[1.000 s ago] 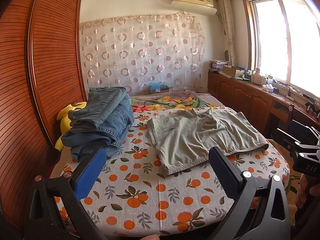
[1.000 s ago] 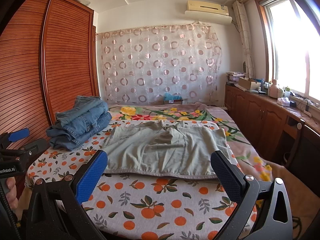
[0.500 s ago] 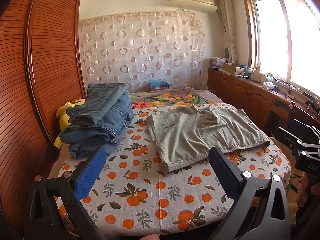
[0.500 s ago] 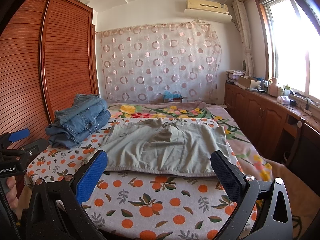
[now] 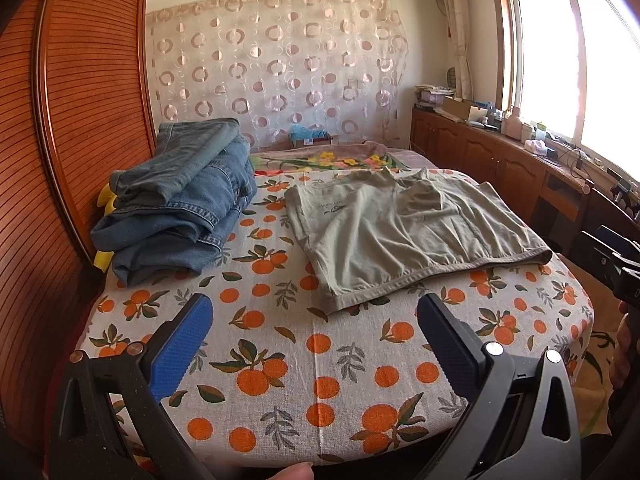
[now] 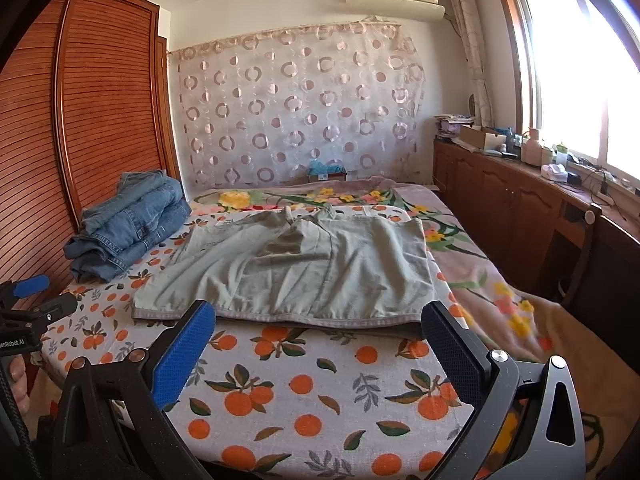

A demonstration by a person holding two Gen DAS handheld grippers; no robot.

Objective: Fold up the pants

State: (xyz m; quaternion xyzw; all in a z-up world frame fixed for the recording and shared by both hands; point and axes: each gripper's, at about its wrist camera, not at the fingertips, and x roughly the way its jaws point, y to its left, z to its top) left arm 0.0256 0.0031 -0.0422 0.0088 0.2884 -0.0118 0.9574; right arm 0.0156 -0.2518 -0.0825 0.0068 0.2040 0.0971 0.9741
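Pale green-grey pants lie spread flat on the orange-print bed cover, hem edge toward me. My left gripper hovers open over the cover, short of the pants' near left corner. My right gripper is open too, its blue fingertips level with the pants' near hem, nothing held. Each gripper shows at the edge of the other's view.
A stack of folded blue jeans sits at the bed's left by the wooden louvred wardrobe. A yellow toy peeks out behind the stack. A wooden cabinet with clutter runs along the right wall under the window.
Both grippers have moved forward and slightly down toward the bed; the pants and jeans look larger and nearer. The jaws stayed open, and the clothes have not moved.
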